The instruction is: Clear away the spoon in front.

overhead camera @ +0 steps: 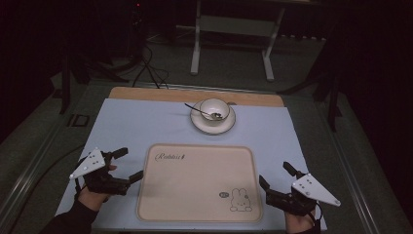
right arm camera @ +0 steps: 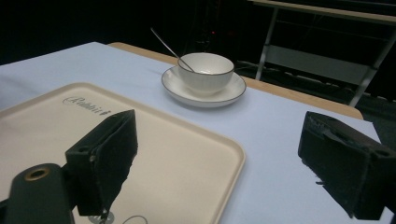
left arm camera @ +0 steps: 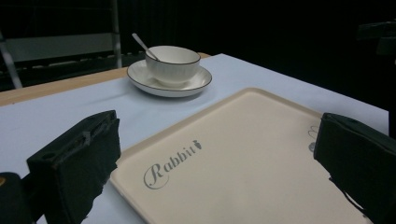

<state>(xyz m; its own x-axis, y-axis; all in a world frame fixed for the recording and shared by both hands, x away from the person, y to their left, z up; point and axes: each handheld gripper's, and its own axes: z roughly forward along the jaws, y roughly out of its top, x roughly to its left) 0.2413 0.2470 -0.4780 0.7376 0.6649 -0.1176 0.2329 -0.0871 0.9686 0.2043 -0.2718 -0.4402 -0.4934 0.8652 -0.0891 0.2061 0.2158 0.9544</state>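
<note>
At lower left and lower right of the high view, left gripper (overhead camera: pixel 130 165) and right gripper (overhead camera: pixel 275 176) flank the tray (overhead camera: pixel 195 181), jaws spread, holding nothing; cup (overhead camera: pixel 215 109), spoon (overhead camera: pixel 198 109) and saucer (overhead camera: pixel 213 124) sit beyond on the bench (overhead camera: pixel 136 122).

My left gripper (overhead camera: pixel 130 165) sits at eight o'clock, jaws spread wide; my right gripper (overhead camera: pixel 275 176) at four o'clock, jaws equally apart, both angled inward.

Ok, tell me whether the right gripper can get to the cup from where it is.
Probably yes. The right gripper is open beside the tray, and only bare cloth lies between it and the cup on its saucer.
</note>
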